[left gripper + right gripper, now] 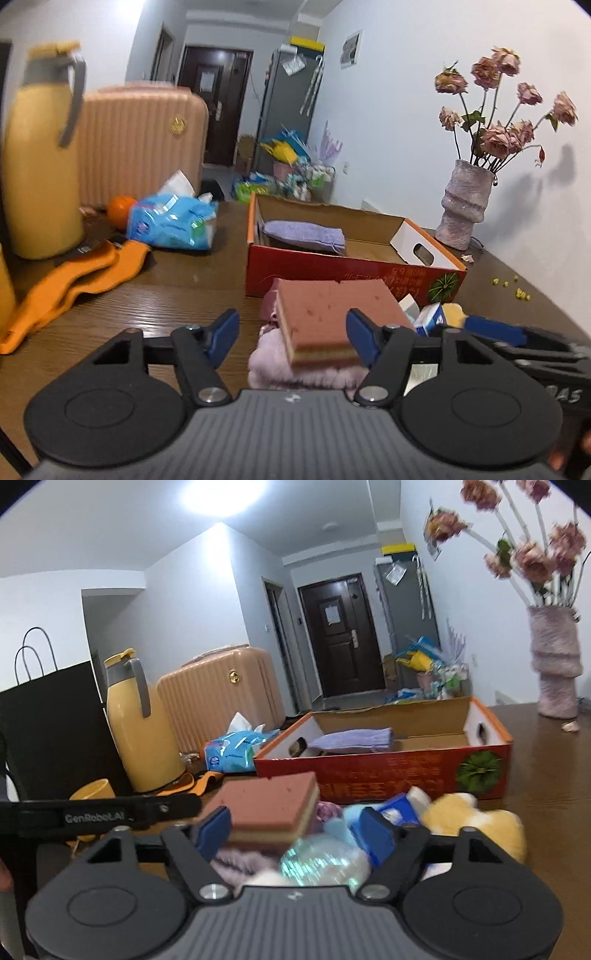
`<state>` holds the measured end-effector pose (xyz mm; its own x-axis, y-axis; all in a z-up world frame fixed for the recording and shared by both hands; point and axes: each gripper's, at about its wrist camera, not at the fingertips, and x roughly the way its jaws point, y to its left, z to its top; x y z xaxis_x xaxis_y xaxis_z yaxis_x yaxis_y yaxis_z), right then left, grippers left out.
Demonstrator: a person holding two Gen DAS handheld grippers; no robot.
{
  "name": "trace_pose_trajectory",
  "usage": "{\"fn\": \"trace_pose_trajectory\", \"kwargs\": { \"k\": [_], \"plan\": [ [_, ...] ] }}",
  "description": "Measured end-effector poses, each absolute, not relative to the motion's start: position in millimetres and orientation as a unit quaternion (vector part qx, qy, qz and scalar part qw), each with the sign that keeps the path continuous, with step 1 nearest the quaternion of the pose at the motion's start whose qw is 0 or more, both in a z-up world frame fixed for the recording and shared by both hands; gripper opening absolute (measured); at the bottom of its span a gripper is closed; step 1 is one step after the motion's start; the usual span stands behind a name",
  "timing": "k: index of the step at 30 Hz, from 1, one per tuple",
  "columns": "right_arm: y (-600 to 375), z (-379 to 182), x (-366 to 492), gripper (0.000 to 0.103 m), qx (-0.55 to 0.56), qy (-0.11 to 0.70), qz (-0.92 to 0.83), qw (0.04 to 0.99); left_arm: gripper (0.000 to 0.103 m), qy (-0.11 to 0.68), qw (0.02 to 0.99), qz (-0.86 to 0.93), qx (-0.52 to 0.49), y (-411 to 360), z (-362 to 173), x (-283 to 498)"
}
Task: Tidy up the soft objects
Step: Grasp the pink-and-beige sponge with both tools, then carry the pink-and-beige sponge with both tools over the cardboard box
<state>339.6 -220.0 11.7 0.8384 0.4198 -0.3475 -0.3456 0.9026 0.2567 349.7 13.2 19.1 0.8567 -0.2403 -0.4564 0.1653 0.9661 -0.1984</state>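
L wrist view:
my L hand-held gripper: jaws apart; pink sponge sits between the blue pads w/ a clear gap on the left side. Right pad is at the sponge's edge, can't tell if it's touching. No grip yet.
sponge: rests on the fluffy lilac plush, just short of the red box. Looks light, squashy, layered (pink top, pale base). I'd pinch across the short sides, mid-thickness; squeeze too hard and it'll buckle.
box: open top, purple cloth already inside, room beside it.
orange cloth: limp, flat on the surface, well left.

R wrist view:
my R hand-held gripper: jaws parted over the pile, nothing clamped. Sponge is by the left pad, blurry.
shiny bag: crinkly, prob slippery; better to take a fold.
yellow plush: soft, light, to the right; grab the body, not a limb.
box: straight ahead, near.
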Motion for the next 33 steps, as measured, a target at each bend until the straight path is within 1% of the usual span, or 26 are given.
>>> {"fn": "trace_pose_trajectory", "kwargs": {
  "k": [1, 3, 4, 5, 6, 8, 9, 13, 18, 25, 33],
  "plan": [
    [-216.6, 10.3, 349.0, 0.068, 0.101, 0.207, 0.205, 0.951, 0.063, 0.255, 0.957, -0.108, -0.085, 14.4, 17.3, 357.9],
    [-212.1, 6.5, 364.4, 0.056, 0.115, 0.216, 0.211, 0.946, 0.053, 0.272, 0.949, -0.12, -0.104, 17.4, 13.6, 373.2],
    [-210.5, 4.8, 372.9, 0.055, 0.122, 0.219, 0.211, 0.945, 0.051, 0.28, 0.944, -0.126, -0.118, 19.7, 11.3, 380.5],
    [-209.3, 2.5, 381.3, 0.05, 0.129, 0.223, 0.209, 0.943, 0.046, 0.289, 0.939, -0.133, -0.132, 21.8, 8.9, 387.0],
    [-208.9, -0.3, 389.7, 0.043, 0.136, 0.23, 0.206, 0.942, 0.039, 0.295, 0.934, -0.139, -0.144, 23.9, 6.5, 392.1],
    [-207.9, -6.2, 401.2, 0.033, 0.146, 0.247, 0.202, 0.936, 0.033, 0.305, 0.925, -0.155, -0.164, 25.7, 2.5, 399.6],
    [-207.9, -9.2, 404.9, 0.032, 0.154, 0.253, 0.203, 0.933, 0.031, 0.306, 0.925, -0.152, -0.164, 24.5, 1.2, 400.8],
    [-207.9, -16.1, 406.5, 0.03, 0.164, 0.26, 0.2, 0.93, 0.027, 0.302, 0.93, -0.145, -0.153, 20.5, 3.0, 395.4],
    [-206.9, 0.3, 388.1, 0.028, 0.156, 0.242, 0.205, 0.935, 0.026, 0.277, 0.939, -0.141, -0.147, 16.2, 22.8, 371.0],
    [-210.4, 31.9, 324.6, 0.028, 0.132, 0.2, 0.205, 0.949, 0.025, 0.233, 0.954, -0.142, -0.128, 1.0, 48.9, 304.7],
    [-229.4, 45.6, 254.7, 0.028, 0.133, 0.194, 0.195, 0.952, 0.025, 0.236, 0.947, -0.169, -0.136, -10.8, 54.1, 245.5]
  ]
}}
